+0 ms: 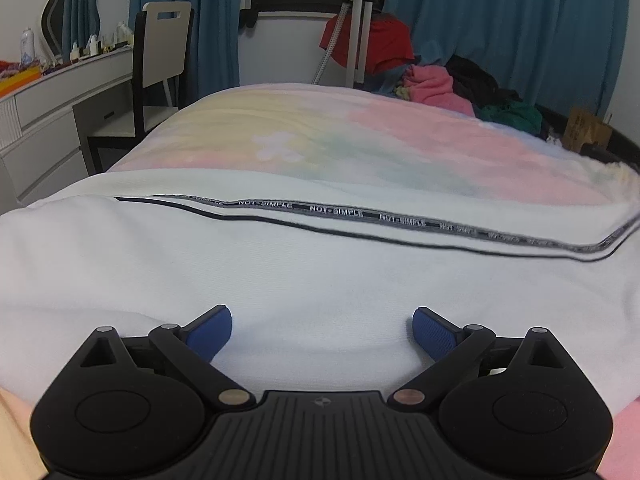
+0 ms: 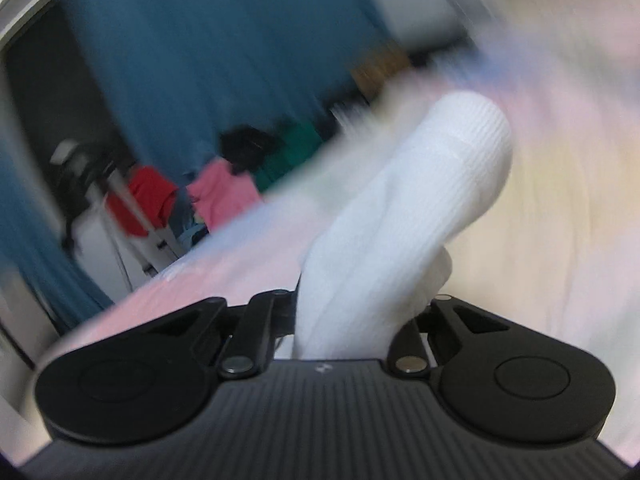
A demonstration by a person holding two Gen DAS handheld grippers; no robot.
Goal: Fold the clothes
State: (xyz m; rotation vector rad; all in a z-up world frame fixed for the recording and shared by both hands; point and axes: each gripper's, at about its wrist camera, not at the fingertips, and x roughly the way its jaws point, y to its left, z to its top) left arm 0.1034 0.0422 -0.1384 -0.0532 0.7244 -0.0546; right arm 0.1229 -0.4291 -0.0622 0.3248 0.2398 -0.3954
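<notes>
A white garment [image 1: 304, 272] with a black "NOT-SIMPLE" stripe [image 1: 340, 212] lies spread on the bed in the left wrist view. My left gripper [image 1: 322, 330] is open just above it, blue pads [image 1: 212, 330] wide apart and empty. In the blurred right wrist view my right gripper [image 2: 352, 312] is shut on a ribbed white part of the garment [image 2: 420, 208], which stands up between the jaws and hides the fingertips.
The bed has a pastel cover [image 1: 360, 136]. A pile of coloured clothes [image 1: 440, 84] lies at its far end. A tripod [image 1: 356, 32] and blue curtains [image 1: 500, 20] stand behind. A chair [image 1: 160, 64] and white dresser [image 1: 52, 108] are at left.
</notes>
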